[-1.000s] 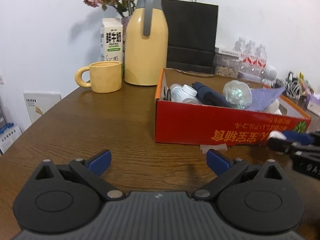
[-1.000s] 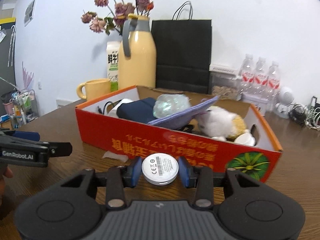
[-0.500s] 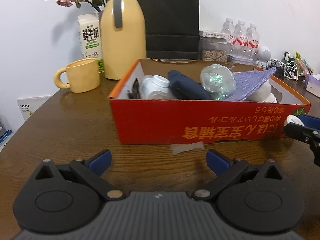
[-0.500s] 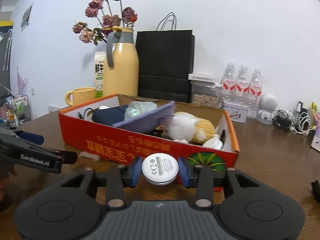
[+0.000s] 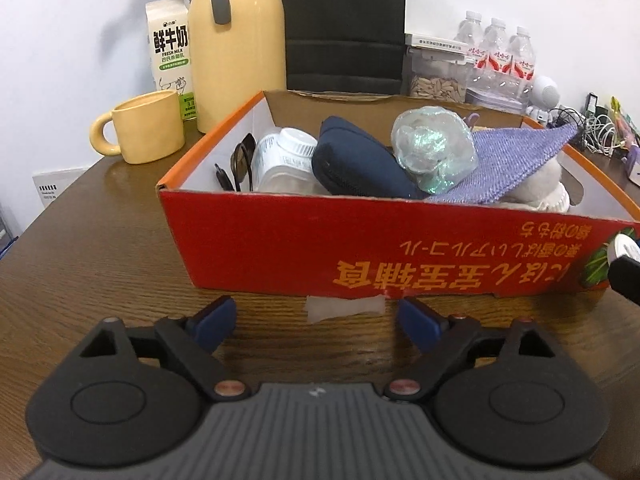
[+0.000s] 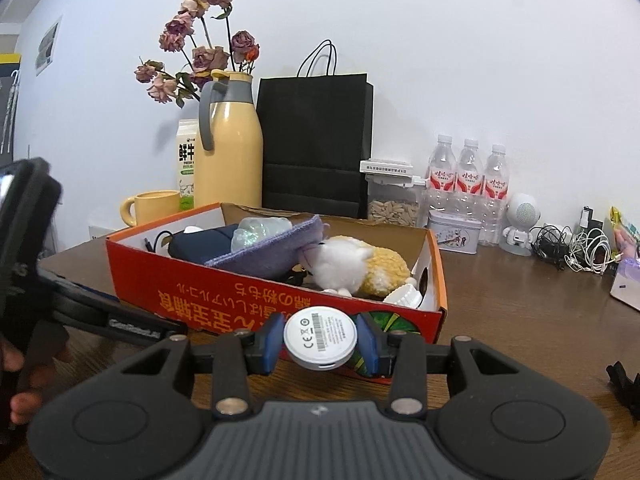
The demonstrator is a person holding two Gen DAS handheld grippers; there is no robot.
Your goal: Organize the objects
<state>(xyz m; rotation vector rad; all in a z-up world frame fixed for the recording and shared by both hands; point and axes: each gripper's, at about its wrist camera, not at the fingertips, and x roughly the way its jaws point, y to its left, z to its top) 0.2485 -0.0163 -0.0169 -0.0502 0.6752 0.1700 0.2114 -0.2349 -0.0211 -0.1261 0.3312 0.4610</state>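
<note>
Right gripper (image 6: pixel 319 342) clamps a white disc (image 6: pixel 319 337) between its blue pads; we read a CE mark and a barcode on the face turned toward the camera. It hangs just in front of the red box (image 6: pixel 256 300), near the corner with the green plant print, above the table (image 6: pixel 520 300).

Left gripper (image 5: pixel 316 316) holds nothing. Its jaws have just been closing a little but stand wide apart, over bare wood, with a scrap of clear tape (image 5: pixel 346 307) on the table at 12 o'clock, between the pads and the box wall. In the right view we see its black body at 9 o'clock, with the person's fingers (image 6: pixel 18 400) around the handle.

Box contents, left view: sunglasses (image 5: pixel 236 164) at the 9 o'clock end, then a white bottle (image 5: pixel 286 160), a navy pouch (image 5: pixel 360 164), an iridescent wrapped ball (image 5: pixel 434 148) and a purple cloth (image 5: pixel 512 164) draped over something white. From the right view, that is a white-and-yellow plush (image 6: pixel 360 268), with a small white ribbed piece (image 6: pixel 404 296) beside it at the box's 3 o'clock end.

Behind the box at 11 o'clock: mug (image 5: pixel 144 132), milk carton (image 5: pixel 170 52), yellow flask (image 5: pixel 236 40), dried flowers (image 6: pixel 200 56). At 12: a black bag (image 6: pixel 316 144). At 2 o'clock: three water bottles (image 6: pixel 468 176), a seed jar (image 6: pixel 392 208), a tin (image 6: pixel 456 232), a small white robot figure (image 6: pixel 522 224) and tangled cables (image 6: pixel 576 248).
</note>
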